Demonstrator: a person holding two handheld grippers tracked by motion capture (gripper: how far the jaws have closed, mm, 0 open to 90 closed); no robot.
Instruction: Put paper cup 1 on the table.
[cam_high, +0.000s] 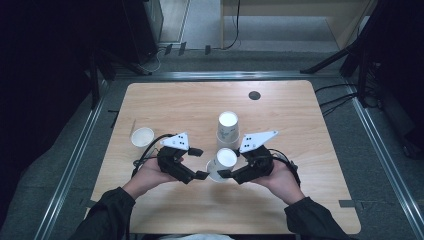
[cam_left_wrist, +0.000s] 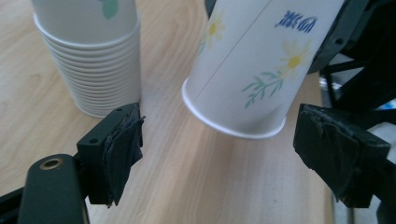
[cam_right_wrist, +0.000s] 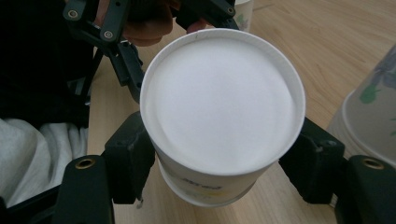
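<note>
Two grippers meet over the middle of my wooden table (cam_high: 165, 100), and the work between them looks to be about halfway. Beyond them stands the stack of upside-down paper cups (cam_high: 228, 130), well nested, rims down on the wood. Off to my left sits a single cup (cam_high: 142, 136), mouth up and apart from the rest. My right gripper (cam_high: 226, 173) is clamped on one daisy-printed cup (cam_high: 223, 161), its pads pressing both sides of the wall; the cup is inverted, base toward the camera, tilted, its rim just above the tabletop and near the stack. My left gripper (cam_high: 200, 162) is spread wide, its pads (cam_left_wrist: 122, 148) standing either side of that cup's rim without touching it. I judge the cup is lifted off the pile already; what remains is to hand it over or turn it and set it down by the lone one.
</note>
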